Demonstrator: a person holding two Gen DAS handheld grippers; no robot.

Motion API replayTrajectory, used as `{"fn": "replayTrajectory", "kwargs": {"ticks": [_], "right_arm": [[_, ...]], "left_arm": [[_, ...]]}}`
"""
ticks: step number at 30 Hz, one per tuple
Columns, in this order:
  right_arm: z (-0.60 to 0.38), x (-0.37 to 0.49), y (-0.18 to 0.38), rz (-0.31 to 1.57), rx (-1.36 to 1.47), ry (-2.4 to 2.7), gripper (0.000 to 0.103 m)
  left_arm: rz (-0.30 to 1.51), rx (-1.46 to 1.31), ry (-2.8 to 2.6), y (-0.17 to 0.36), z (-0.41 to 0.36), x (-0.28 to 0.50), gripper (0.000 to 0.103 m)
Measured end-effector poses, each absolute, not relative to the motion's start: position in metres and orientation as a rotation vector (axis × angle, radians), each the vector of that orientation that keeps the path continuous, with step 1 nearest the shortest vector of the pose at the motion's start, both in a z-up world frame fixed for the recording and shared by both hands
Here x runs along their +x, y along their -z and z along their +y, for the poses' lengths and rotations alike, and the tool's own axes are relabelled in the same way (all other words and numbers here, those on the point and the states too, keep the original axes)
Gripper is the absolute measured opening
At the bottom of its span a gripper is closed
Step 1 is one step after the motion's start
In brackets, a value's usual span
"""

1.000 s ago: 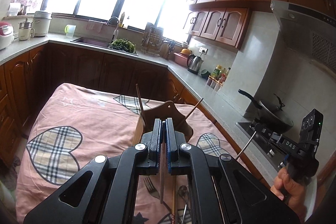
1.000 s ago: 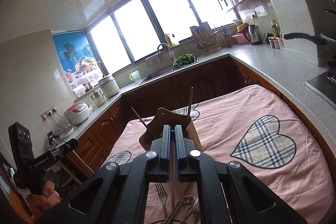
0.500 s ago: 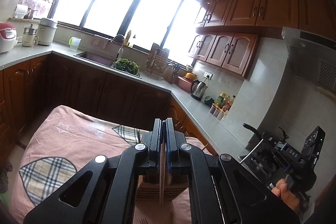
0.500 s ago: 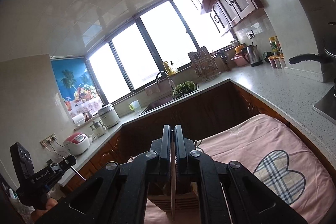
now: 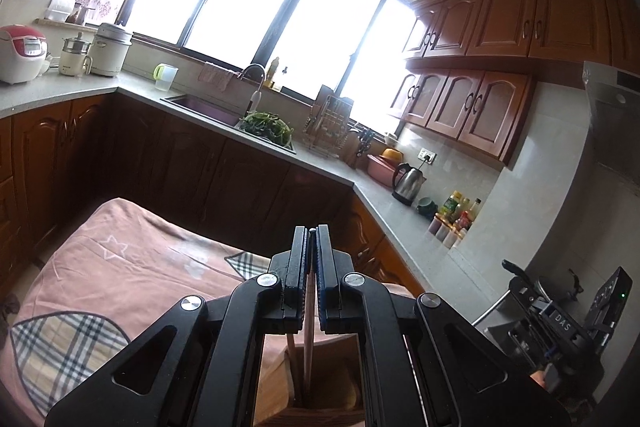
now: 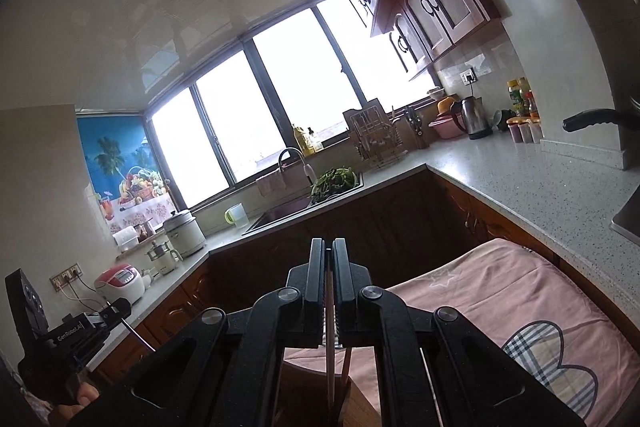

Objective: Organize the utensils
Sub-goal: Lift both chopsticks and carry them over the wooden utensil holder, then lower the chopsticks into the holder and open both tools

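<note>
My left gripper (image 5: 311,233) is shut on a brown chopstick (image 5: 308,351) that hangs down into the wooden utensil holder (image 5: 320,387) under it. A second stick (image 5: 292,355) leans in the holder. My right gripper (image 6: 328,247) is shut on a pale chopstick (image 6: 330,363) that points down into the same holder (image 6: 320,399), next to another stick (image 6: 346,363). The other gripper shows at the edge of each view, the right one (image 5: 560,323) and the left one (image 6: 72,331). The loose cutlery on the cloth is out of sight.
The holder stands on a table under a pink cloth (image 5: 120,275) with plaid hearts. Brown cabinets and a grey counter (image 5: 340,179) with a sink, a kettle (image 5: 408,183) and bottles run behind it. A stove with a pan is at the right.
Both grippers have tilted up and come over the holder, each with its chopstick. The chopstick tips now reach down into the holder. The cutlery on the cloth has left view.
</note>
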State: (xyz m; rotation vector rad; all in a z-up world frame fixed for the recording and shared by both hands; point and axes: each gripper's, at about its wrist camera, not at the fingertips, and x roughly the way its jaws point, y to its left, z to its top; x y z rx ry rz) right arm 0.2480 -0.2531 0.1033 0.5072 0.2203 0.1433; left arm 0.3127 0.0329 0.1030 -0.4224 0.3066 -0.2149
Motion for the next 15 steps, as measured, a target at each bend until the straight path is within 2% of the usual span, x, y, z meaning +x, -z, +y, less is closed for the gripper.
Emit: {"fn": "replayTrajectory", "kwargs": {"ticks": [15], "right_arm": [[-0.230,0.277,-0.044,0.360,0.511,-0.170,0.004]], "left_arm": [[0.434,-0.373,0.208,-0.037,0.001,0.343,0.004]]}}
